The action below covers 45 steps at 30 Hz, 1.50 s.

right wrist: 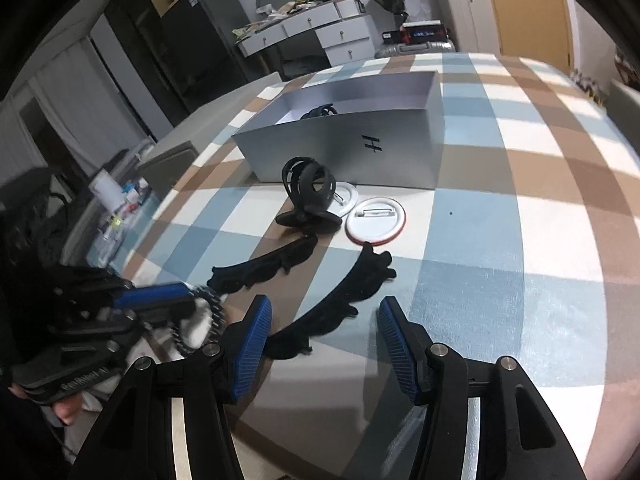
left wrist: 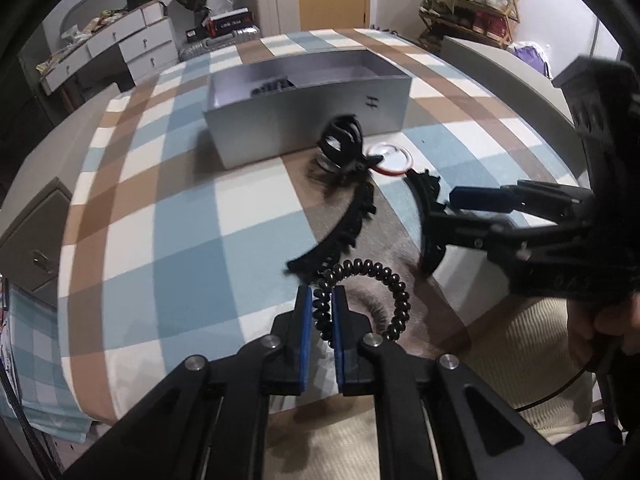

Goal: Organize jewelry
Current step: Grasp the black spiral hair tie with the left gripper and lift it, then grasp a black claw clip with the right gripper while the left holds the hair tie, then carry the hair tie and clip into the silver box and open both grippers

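Observation:
My left gripper [left wrist: 322, 316] is shut on a black spiral hair tie [left wrist: 396, 296] and holds it near the table's front edge; it also shows in the right wrist view [right wrist: 208, 312]. My right gripper [right wrist: 324, 320] is open around the near end of a black toothed hair clip half [right wrist: 340, 300]. A second clip half [right wrist: 264, 266] lies to its left. A black claw clip [right wrist: 308, 196] stands by two round pin badges [right wrist: 376, 220] in front of the silver box [right wrist: 360, 148], which holds a dark item [right wrist: 320, 112].
The table has a blue, brown and white checked cloth [right wrist: 500, 240]. Behind it stand a white dresser [right wrist: 320, 32], suitcases [right wrist: 464, 12] and a shoe rack [left wrist: 472, 4]. A cluttered side shelf [right wrist: 120, 208] is at the left.

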{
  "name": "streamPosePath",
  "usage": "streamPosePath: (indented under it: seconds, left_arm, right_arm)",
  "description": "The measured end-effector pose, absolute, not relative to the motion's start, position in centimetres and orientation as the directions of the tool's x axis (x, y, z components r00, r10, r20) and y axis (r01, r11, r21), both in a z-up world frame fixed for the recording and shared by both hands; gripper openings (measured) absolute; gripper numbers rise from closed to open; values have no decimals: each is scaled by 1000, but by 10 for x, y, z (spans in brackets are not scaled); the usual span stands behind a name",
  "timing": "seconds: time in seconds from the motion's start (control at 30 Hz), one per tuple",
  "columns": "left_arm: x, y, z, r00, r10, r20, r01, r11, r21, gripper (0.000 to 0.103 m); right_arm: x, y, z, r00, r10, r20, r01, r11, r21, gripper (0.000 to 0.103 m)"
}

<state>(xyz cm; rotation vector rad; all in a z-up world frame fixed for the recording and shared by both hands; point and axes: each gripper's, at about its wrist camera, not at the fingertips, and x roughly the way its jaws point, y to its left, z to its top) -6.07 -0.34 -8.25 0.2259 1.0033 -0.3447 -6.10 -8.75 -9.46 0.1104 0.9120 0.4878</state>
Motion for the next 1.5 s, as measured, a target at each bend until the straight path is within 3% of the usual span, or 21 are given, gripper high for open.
streamPosePath:
  seconds: [0.23, 0.37, 0.43, 0.57, 0.7, 1.0, 1.13, 1.5]
  left_arm:
    - [-53, 10, -74, 556, -162, -815, 323, 946, 32, 5]
    - [-42, 23, -69, 577, -170, -799, 278, 961, -3, 5]
    - [-38, 27, -67, 589, -170, -790, 263, 965, -11, 5]
    - [-34, 31, -61, 607, -178, -775, 248, 968, -28, 5]
    - [-31, 31, -58, 614, -190, -766, 246, 968, -43, 5]
    - [-27, 30, -51, 625, -200, -754, 247, 968, -51, 5]
    - [-26, 29, -48, 621, -218, -753, 251, 965, -72, 5]
    - [-20, 21, -39, 629, -227, -743, 264, 962, -71, 5]
  right_arm:
    - [-65, -77, -96, 557, 361, -748, -356, 917, 178, 40]
    - [-68, -70, -97, 587, 319, -744, -362, 926, 112, 40]
    - [-67, -69, -96, 581, 324, -747, -366, 923, 116, 33]
    - [-68, -60, -94, 592, 285, -754, -368, 928, 62, 32]
    - [-70, -55, -90, 606, 265, -750, -368, 929, 32, 23]
    - [-74, -50, -87, 630, 237, -740, -370, 929, -17, 18]
    - [-76, -53, -84, 640, 246, -728, -365, 931, -6, 11]
    - [-79, -67, -77, 660, 283, -696, -345, 937, 53, 11]
